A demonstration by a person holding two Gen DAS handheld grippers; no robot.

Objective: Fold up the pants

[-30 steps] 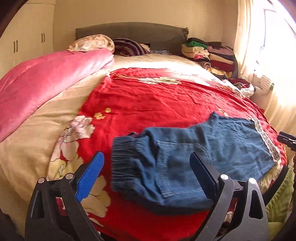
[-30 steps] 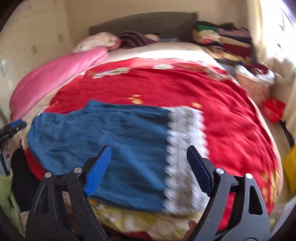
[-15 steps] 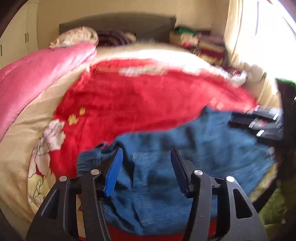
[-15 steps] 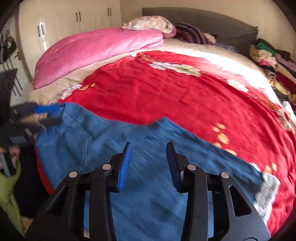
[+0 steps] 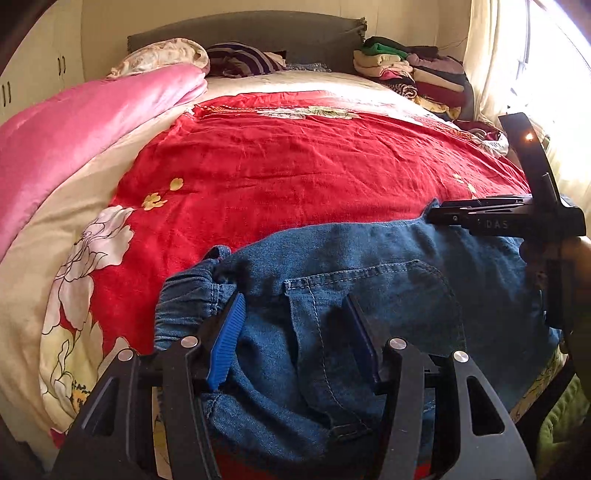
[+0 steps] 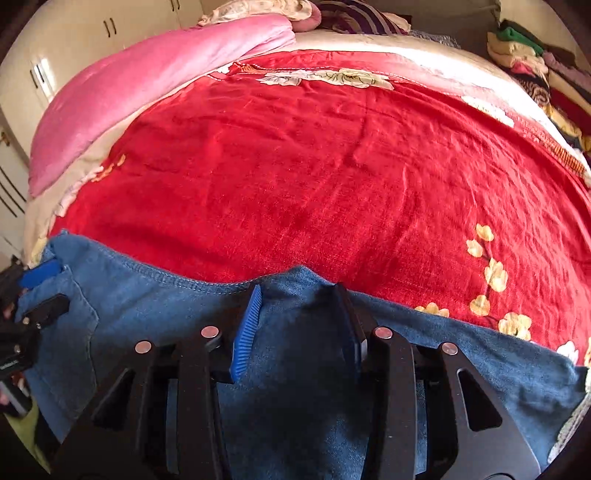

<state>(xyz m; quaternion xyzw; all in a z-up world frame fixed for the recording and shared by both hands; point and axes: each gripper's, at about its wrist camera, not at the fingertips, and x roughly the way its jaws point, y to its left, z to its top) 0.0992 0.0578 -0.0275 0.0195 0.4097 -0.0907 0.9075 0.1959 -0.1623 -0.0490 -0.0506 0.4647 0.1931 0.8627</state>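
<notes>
The blue denim pants (image 5: 369,295) lie across the near edge of the red bedspread (image 5: 314,166), waistband to the left. My left gripper (image 5: 295,317) is open low over the waist and pocket area, its fingers either side of the denim. My right gripper (image 6: 299,306) is open over the far edge of the pants (image 6: 147,295) near their middle, with a raised hump of denim between its fingers. It also shows from the side in the left wrist view (image 5: 498,218).
A pink quilt (image 5: 74,129) lies along the bed's left side. Pillows (image 5: 166,55) and a grey headboard (image 5: 258,29) are at the back. A pile of folded clothes (image 5: 413,74) sits at the back right by the curtain (image 5: 517,74). White cupboards (image 6: 92,37) stand left.
Both grippers came down close onto the pants and their jaws narrowed. The right gripper moved left from the lace-hemmed end to the middle of the pants.
</notes>
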